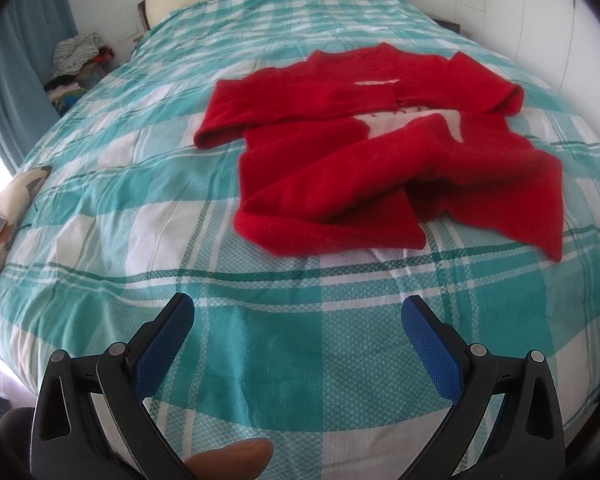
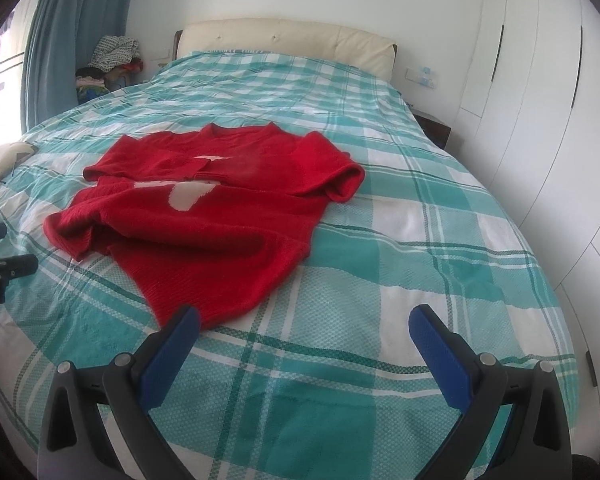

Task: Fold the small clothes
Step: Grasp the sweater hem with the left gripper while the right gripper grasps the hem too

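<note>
A small red knitted sweater [image 1: 380,152] with a white pattern lies rumpled on the teal and white checked bed cover [image 1: 260,320], its lower part bunched and overlapping. It also shows in the right wrist view [image 2: 212,208]. My left gripper [image 1: 298,312] is open and empty, hovering over the cover short of the sweater's near hem. My right gripper [image 2: 304,324] is open and empty, its left finger [image 2: 172,344] close to the sweater's near corner. The left gripper's side [image 2: 4,268] shows at the left edge of the right wrist view.
A cream headboard [image 2: 284,40] is at the far end. A pile of clothes [image 2: 108,64] sits by the blue curtain [image 2: 72,40] at far left. A cushion with a small device [image 1: 8,212] lies at the bed's left edge. White wardrobe doors [image 2: 540,120] stand right.
</note>
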The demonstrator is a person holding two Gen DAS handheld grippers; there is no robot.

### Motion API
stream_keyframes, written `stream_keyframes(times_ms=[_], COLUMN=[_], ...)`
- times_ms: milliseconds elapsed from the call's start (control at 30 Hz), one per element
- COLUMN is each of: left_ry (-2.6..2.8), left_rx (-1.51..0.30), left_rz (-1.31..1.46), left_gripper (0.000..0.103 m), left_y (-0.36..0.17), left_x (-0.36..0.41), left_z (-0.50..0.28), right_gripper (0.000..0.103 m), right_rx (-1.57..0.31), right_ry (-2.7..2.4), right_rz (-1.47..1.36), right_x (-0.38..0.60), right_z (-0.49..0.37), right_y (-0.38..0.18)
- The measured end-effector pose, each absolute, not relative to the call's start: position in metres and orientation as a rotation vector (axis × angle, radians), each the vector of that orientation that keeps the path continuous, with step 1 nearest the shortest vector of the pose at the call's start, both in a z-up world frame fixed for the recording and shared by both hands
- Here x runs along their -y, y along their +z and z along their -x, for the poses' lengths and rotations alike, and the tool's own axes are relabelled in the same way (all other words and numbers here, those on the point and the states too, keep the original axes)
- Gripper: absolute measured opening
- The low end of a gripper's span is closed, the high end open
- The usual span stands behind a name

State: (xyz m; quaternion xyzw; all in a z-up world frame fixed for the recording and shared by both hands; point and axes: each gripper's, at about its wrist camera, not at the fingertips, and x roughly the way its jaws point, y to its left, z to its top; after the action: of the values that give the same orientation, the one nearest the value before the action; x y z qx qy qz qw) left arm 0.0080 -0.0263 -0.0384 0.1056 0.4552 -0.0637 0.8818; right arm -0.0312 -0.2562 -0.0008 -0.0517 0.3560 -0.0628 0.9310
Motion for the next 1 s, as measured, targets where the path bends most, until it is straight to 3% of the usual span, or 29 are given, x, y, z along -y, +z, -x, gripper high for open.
stream_keyframes(times_ms=[400, 1000], left_ry=[-0.158, -0.234], left_rx=[-1.092, -1.125], left_rz=[-0.200, -0.123], left_gripper=[0.103, 0.103], left_y=[-0.073, -0.062], left_x=[0.029, 0.019], left_z=[-0.014, -0.025], right_gripper=[0.103, 0.103], right_rx=[-0.822, -0.764], right_ry=[-0.035, 0.057], right_rz=[-0.068, -0.141], right_x=[0.268, 0.260], right_z=[0.026, 0.023], right_y=[-0.014, -0.013])
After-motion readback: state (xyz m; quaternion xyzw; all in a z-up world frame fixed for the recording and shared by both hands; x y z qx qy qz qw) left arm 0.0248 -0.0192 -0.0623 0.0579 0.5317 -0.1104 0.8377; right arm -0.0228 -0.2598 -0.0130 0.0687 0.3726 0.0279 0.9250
